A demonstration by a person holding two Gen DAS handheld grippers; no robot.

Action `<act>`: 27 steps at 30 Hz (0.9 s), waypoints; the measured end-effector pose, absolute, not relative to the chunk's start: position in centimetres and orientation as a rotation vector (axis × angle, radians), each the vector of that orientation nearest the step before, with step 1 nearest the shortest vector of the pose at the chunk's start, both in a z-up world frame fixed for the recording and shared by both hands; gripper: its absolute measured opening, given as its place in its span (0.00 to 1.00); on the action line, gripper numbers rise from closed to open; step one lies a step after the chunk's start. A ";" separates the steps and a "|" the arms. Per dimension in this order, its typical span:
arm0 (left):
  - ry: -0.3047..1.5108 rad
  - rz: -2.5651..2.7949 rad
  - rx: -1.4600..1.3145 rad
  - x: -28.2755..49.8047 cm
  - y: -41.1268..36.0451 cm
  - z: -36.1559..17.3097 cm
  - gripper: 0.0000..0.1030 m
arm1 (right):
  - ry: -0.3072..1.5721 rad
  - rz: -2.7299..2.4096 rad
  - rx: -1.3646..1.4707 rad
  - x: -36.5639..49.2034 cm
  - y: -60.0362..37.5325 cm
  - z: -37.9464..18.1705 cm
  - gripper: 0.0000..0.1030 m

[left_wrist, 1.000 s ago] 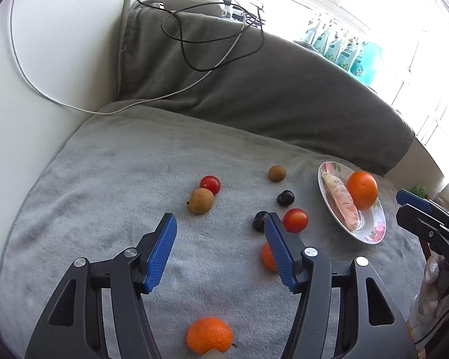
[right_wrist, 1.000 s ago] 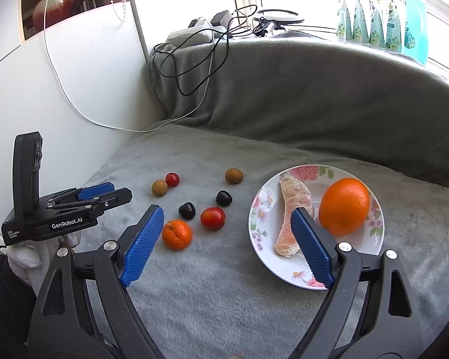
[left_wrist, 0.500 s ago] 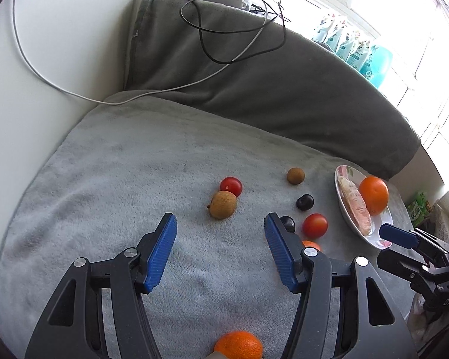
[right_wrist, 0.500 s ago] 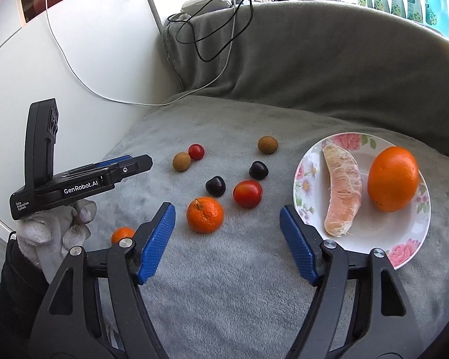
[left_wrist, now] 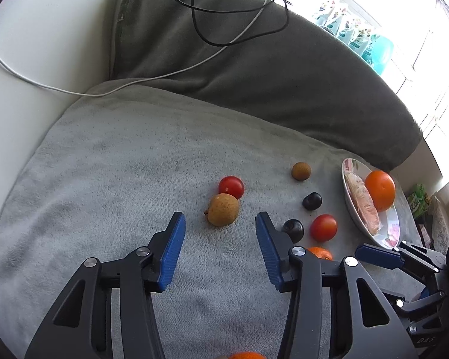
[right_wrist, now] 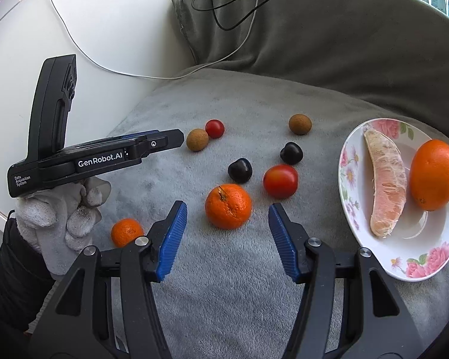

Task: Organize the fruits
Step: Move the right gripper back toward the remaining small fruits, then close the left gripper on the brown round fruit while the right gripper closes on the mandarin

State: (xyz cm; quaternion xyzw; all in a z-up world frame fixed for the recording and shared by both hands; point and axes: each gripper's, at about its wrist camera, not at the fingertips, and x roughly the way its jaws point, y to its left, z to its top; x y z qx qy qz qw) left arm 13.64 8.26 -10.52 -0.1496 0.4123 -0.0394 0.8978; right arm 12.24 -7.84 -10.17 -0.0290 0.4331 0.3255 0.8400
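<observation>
Grey blanket (right_wrist: 224,299); white plate (right_wrist: 428,269) with pink floral rim — orange mandarin (right_wrist: 228,206), red tomato (right_wrist: 280,181), blue-padded fingers (right_wrist: 170,239).

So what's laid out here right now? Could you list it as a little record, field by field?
surface: grey blanket
plate: large orange and peeled citrus segment, side by side
loose fruit: two mandarins, two red tomatoes, two dark fruits, two brown fruits
right claw: closing, nothing gripped; big mandarin just ahead
left claw: closing, nothing gripped; brown fruit just ahead
</observation>
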 end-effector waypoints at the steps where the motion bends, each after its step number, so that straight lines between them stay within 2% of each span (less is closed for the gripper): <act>1: 0.857 -0.083 -0.305 13.9 8.2 -10.6 0.45 | 0.919 0.689 -0.065 12.3 -7.7 -10.3 0.58; 13: 0.904 -0.060 -0.166 15.7 6.2 -11.8 0.37 | 0.949 0.681 -0.099 13.1 -6.3 -11.6 0.54; 21: 0.918 -0.058 -0.167 16.3 6.1 -12.5 0.31 | 0.972 0.666 -0.117 14.3 -5.8 -12.7 0.54; 27: 0.914 -0.055 -0.166 16.4 6.1 -12.7 0.28 | 0.982 0.677 -0.126 14.4 -5.6 -12.8 0.46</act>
